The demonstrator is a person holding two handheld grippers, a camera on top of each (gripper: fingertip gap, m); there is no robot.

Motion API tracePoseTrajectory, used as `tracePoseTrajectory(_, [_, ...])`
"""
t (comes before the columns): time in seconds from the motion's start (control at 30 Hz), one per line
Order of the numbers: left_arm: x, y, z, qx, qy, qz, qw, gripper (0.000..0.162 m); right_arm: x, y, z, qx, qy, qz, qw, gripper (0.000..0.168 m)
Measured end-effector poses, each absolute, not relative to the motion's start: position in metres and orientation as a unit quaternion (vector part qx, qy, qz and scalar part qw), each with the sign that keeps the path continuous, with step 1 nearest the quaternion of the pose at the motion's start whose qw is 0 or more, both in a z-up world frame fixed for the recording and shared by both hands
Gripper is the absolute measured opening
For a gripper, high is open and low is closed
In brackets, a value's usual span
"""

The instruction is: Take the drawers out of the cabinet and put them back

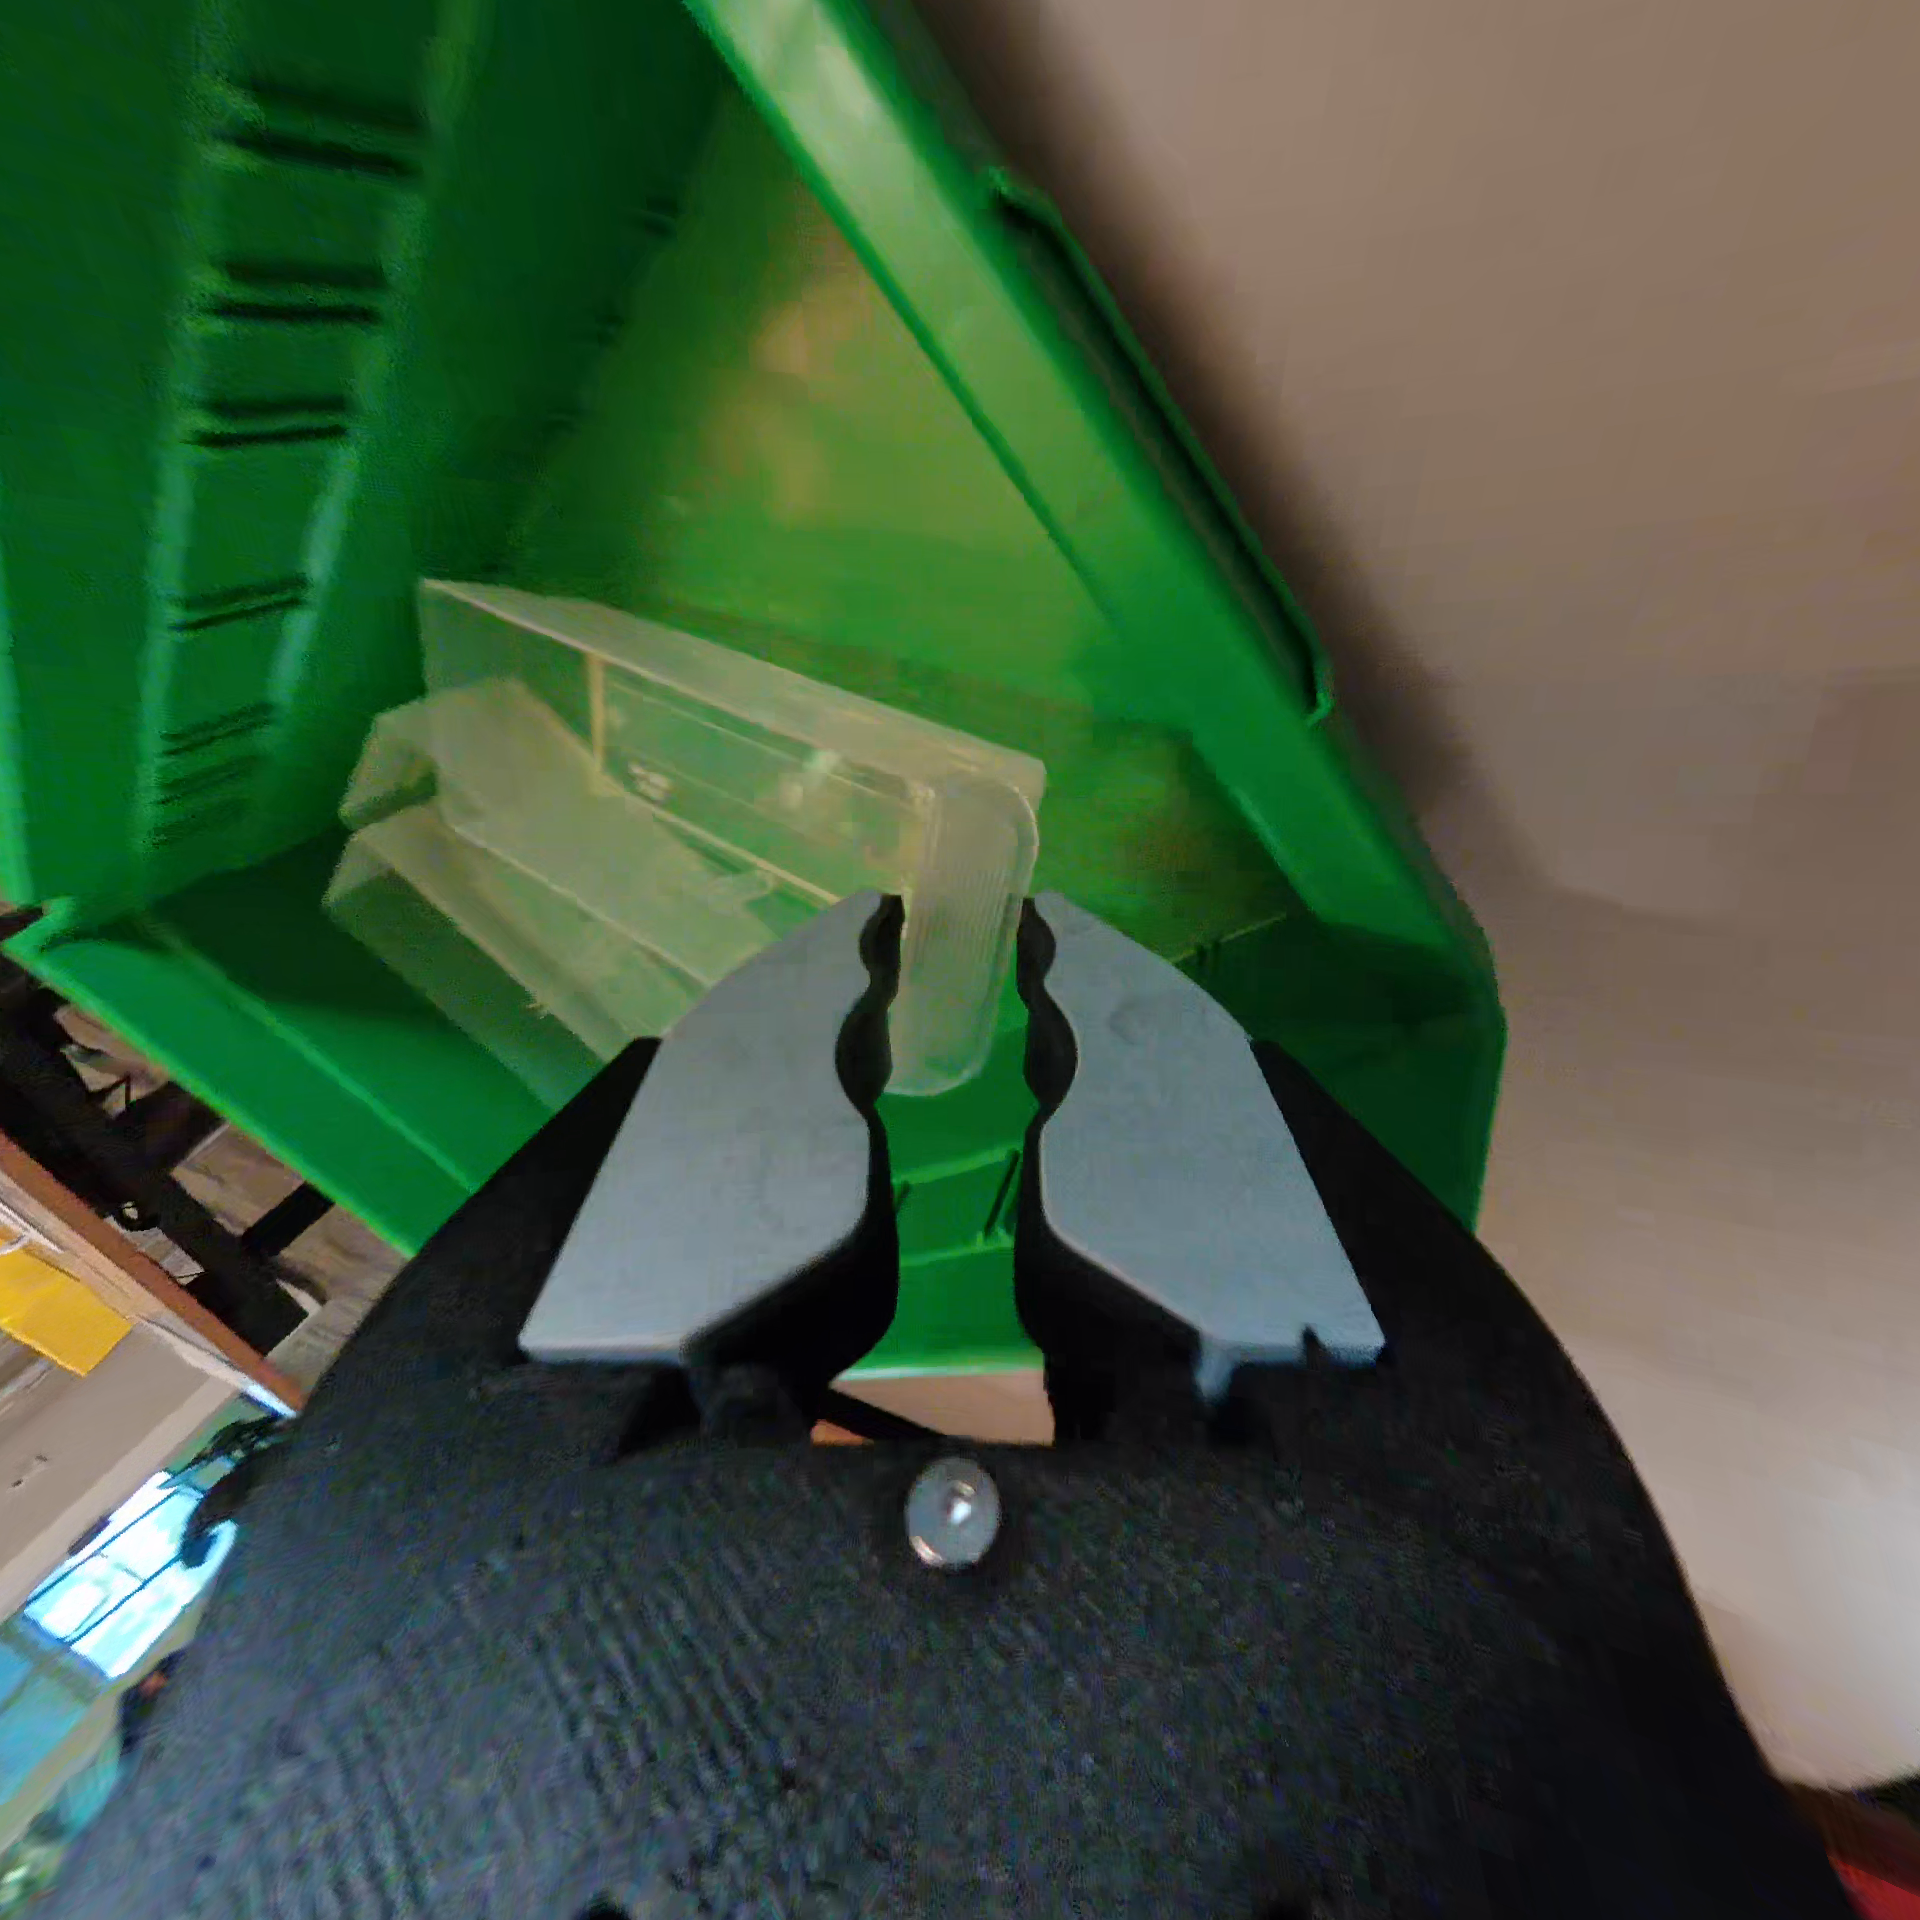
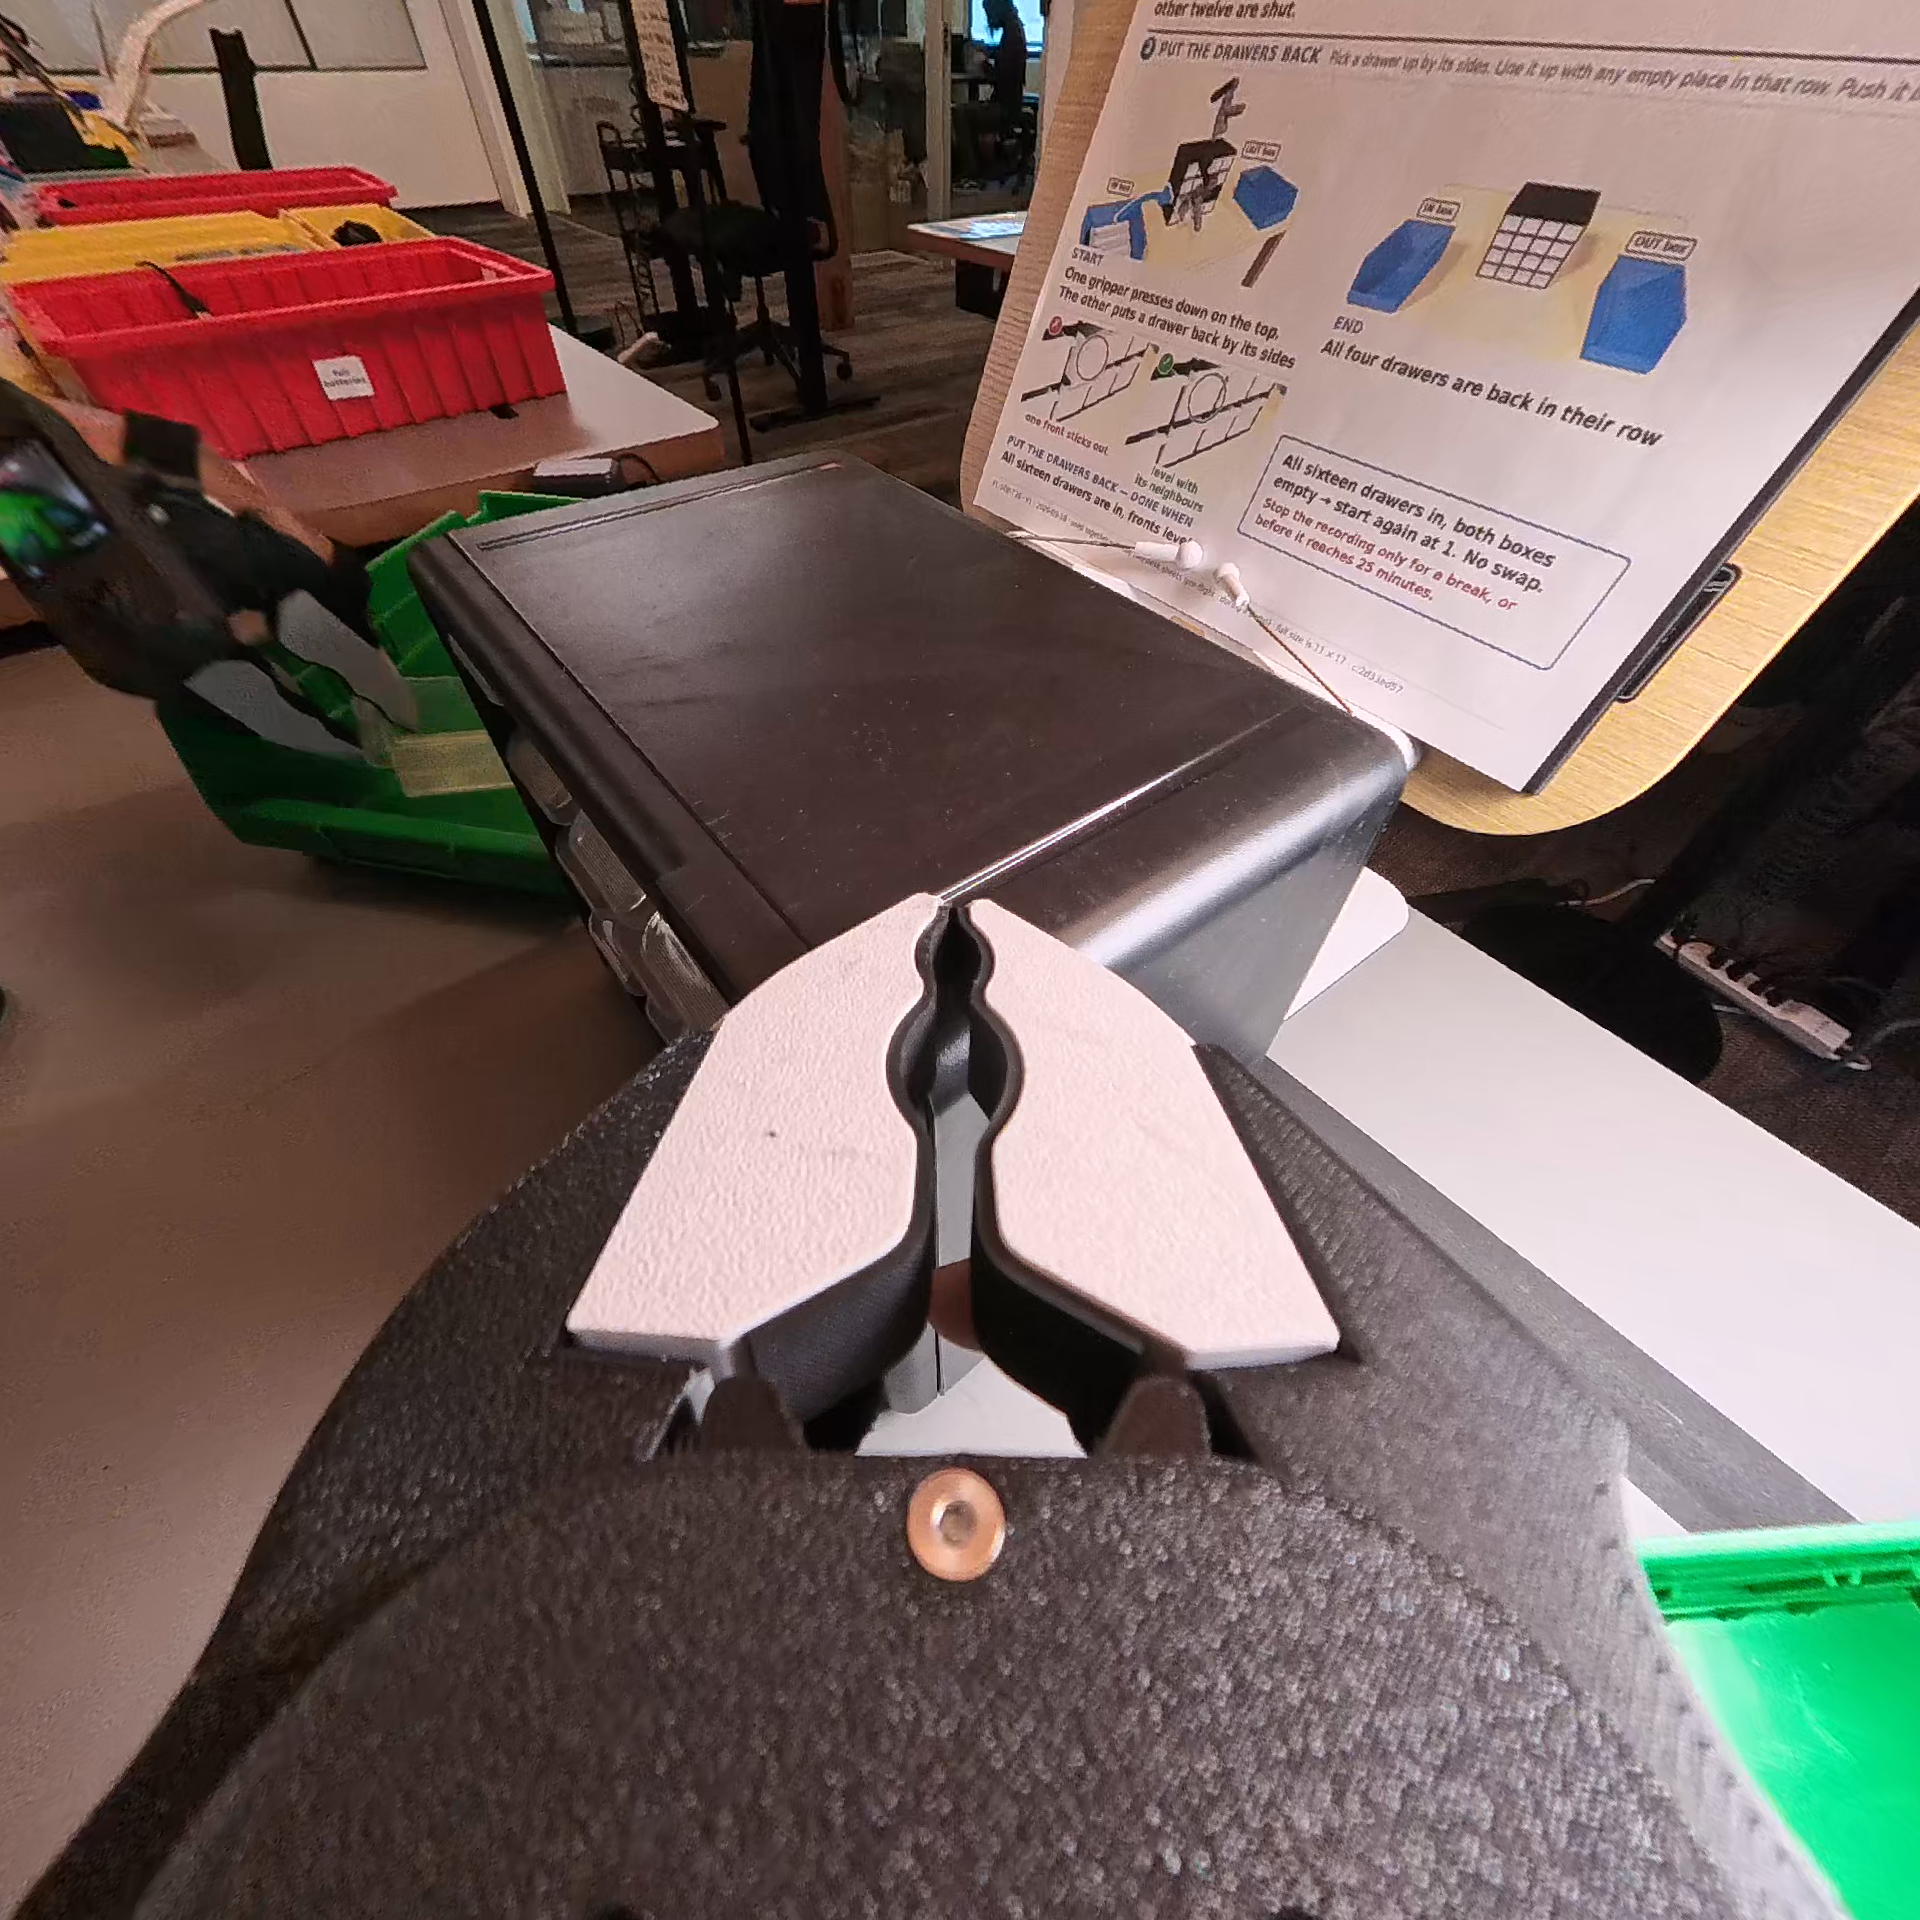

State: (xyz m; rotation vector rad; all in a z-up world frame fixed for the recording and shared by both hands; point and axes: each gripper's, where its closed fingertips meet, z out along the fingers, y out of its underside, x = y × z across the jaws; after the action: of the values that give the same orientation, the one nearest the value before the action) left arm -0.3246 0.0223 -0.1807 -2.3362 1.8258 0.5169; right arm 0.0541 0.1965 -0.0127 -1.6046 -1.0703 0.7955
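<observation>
Left gripper point(image 1: 956, 914) holding clear drawer point(image 1: 727, 790); right gripper point(image 2: 951, 920) bracing cabinet point(image 2: 883, 675).

Left fingers pinch the drawer's front tab, its body ahead of them inside the green bin point(image 1: 935, 343), walls close on both sides, open room only back toward the fingers. Right fingers closed, empty, tips at the cabinet's near top corner, apparently to steady it; bench point(image 2: 208, 1039) free to their left, instruction sheet point(image 2: 1455, 364) beyond.

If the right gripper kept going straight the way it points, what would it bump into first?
Most likely the black cabinet. The right gripper, jaws shut, points along the cabinet's top near its right edge, seemingly almost on it already. How much of a gap remains is hard to judge.
</observation>
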Motion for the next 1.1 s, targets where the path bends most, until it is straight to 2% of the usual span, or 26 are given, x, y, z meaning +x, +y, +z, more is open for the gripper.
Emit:
tracePoseTrajectory(0.3, [-0.271,0.018,-0.096,-0.817,0.532,0.096,0.201,0.020,0.054,0.196,-0.013,-0.666,-0.441,0.328,0.505,0.000])
tracePoseTrajectory(0.67, [-0.119,-0.029,0.002,-0.768,0.576,-0.156,0.232,0.020,0.054,0.197,-0.013,-0.666,-0.437,0.332,0.506,0.000])
tracePoseTrajectory(0.8, [-0.073,-0.022,0.019,-0.755,0.578,-0.198,0.236,0.020,0.054,0.197,-0.013,-0.666,-0.436,0.333,0.505,0.000])
tracePoseTrajectory(1.1, [-0.041,0.024,0.014,-0.769,0.587,-0.108,0.228,0.020,0.054,0.196,-0.012,-0.662,-0.434,0.347,0.503,0.000])
